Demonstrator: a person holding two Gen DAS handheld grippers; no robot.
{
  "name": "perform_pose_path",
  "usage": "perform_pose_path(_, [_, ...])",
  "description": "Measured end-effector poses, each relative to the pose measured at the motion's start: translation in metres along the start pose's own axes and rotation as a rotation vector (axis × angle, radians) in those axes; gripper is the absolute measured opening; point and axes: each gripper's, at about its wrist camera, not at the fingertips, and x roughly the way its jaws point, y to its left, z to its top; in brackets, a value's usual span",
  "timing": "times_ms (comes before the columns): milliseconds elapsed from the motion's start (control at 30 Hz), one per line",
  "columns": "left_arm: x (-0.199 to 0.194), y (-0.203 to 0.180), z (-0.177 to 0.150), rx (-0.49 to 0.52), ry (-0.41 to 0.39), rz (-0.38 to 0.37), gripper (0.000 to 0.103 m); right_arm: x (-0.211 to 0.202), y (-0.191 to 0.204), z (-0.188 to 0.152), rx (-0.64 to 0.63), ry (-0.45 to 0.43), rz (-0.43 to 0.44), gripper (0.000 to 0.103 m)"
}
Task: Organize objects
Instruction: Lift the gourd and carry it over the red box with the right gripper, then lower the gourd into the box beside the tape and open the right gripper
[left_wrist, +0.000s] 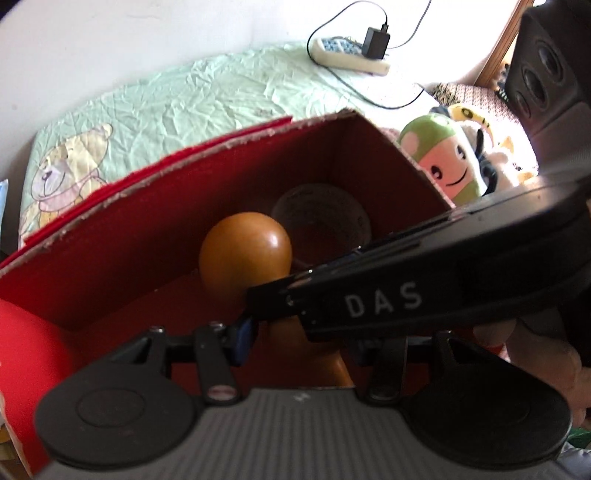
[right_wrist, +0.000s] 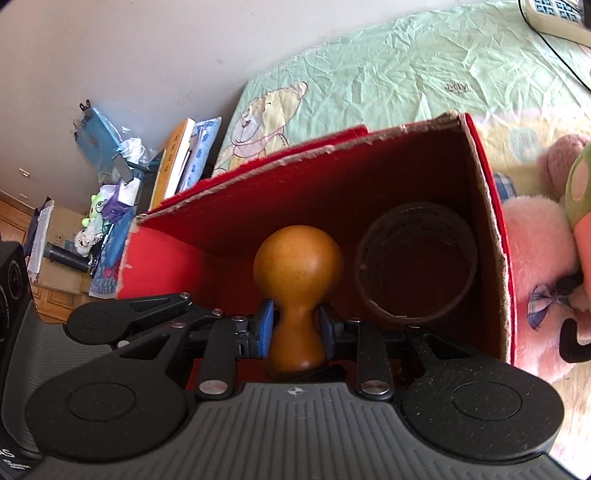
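A red cardboard box (right_wrist: 480, 192) with torn, ragged rims sits on a wrinkled pale green sheet (right_wrist: 388, 74) printed with a cartoon bear. Inside it, near the right wall, a wide roll of brown tape (right_wrist: 415, 262) lies with its open core facing up. Just beside the roll is a smooth, glossy wooden stamp handle (right_wrist: 297, 291), shaped like a round knob on a narrow neck that flares toward its base. Its long axis runs along the right gripper's fingers, with the knob pointing away from the camera, deeper into the box. The right gripper (right_wrist: 295, 328) is closed on the neck, its blue pads (right_wrist: 266, 326) pressed against both sides. In the left wrist view, the left gripper (left_wrist: 295, 339) hangs over the same box, its right finger hidden behind the other tool's black arm, so I cannot tell how its fingers stand. Plush toys (left_wrist: 448, 155) lie just outside the box's right wall.
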Motion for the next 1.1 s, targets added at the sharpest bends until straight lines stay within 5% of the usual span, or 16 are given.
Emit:
perform_pose_path(333, [0.014,0.001,0.003,-0.016,0.080,0.035,0.056,0.015,0.002,-0.004,-0.027,0.007,-0.072,0.028])
perform_pose_path(600, [0.004,0.002,-0.002,0.001,0.043,0.092,0.062,0.018,0.005,-0.007,-0.041,0.007,-0.160,0.022])
perform_pose_path(867, [-0.012,0.032,-0.013,-0.074,0.024,0.115,0.062,0.019,0.001,-0.012,-0.054,-0.013,-0.155,0.022])
perform_pose_path(1100, [-0.008,0.032,-0.011,-0.072,0.032,0.220,0.064,0.014,0.002,-0.014,-0.048,-0.053,-0.153,0.022])
